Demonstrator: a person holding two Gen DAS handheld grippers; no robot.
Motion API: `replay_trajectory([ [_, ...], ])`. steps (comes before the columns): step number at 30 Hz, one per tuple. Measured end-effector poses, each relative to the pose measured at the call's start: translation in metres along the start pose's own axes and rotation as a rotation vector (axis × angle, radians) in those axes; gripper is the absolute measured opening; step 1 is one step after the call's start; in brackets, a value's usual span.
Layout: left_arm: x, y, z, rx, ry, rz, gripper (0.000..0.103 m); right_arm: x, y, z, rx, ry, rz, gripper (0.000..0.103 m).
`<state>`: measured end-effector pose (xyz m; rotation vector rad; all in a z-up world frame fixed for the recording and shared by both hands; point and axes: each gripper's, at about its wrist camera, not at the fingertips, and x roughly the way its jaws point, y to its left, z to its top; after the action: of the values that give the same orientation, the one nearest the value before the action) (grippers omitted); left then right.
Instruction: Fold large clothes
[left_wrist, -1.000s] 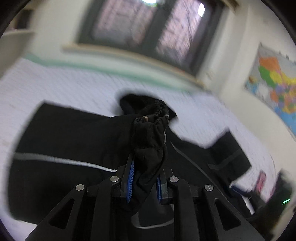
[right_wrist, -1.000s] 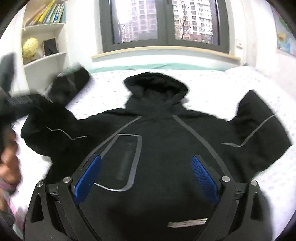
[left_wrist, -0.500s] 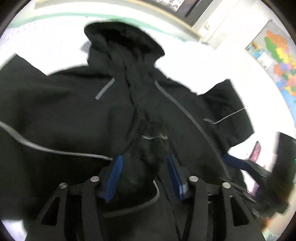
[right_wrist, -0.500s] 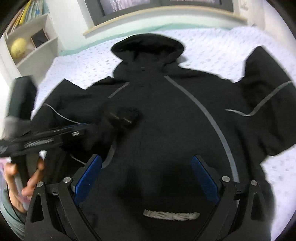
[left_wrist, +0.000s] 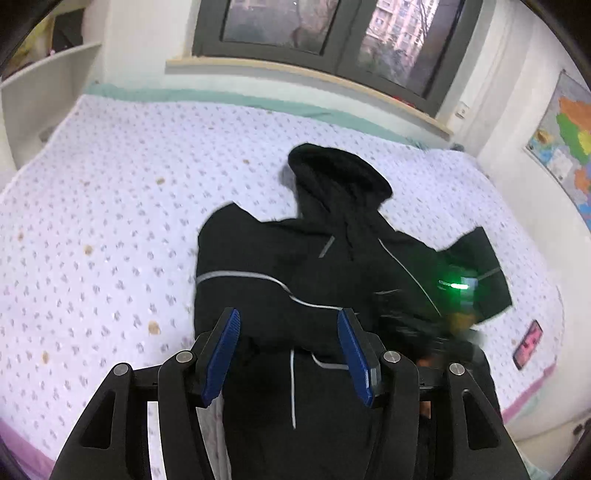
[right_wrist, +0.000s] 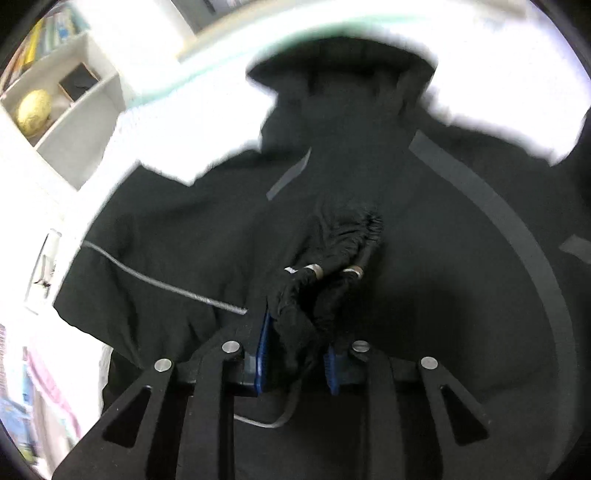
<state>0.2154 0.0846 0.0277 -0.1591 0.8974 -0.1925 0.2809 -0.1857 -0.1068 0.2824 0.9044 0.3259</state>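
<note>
On bedspread (left_wrist: 110, 221), black hooded jacket (left_wrist: 258, 266), hood toward window (left_wrist: 332, 37).

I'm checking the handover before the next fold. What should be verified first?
1. Right gripper has the sleeve cuff: ok, jaws closing with cuff fabric bunched between the pads.
2. Left gripper is free: ok, open, nothing pinched.
3. Left sleeve folded across the black hooded jacket: ok.
4. Right sleeve folded in: not ok, spread out.
5. Hood flat: cannot tell.
6. Phone on the bedspread clear of the jacket: ok.
</note>
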Motion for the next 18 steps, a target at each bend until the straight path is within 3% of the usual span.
replay_trajectory([
  [3,0.034,-0.008,0.008,-0.028,0.059,-0.057,0.057,-0.053,-0.02,0.018,-0.047,-0.132,-0.113,0.028],
  [7,0.09,-0.035,0.015,-0.038,0.147,-0.14,0.057,-0.09,-0.065,0.041,-0.068,-0.198,-0.276,0.028],
  [11,0.161,-0.057,0.005,0.02,0.163,-0.078,0.057,-0.072,-0.109,0.045,-0.05,-0.117,-0.307,0.028],
  [14,0.226,-0.047,-0.019,-0.022,0.258,-0.05,0.056,-0.032,-0.133,0.036,-0.048,-0.031,-0.35,0.028],
  [18,0.246,-0.046,-0.034,0.015,0.244,-0.035,0.056,0.006,-0.168,0.015,0.011,0.055,-0.347,0.03],
])
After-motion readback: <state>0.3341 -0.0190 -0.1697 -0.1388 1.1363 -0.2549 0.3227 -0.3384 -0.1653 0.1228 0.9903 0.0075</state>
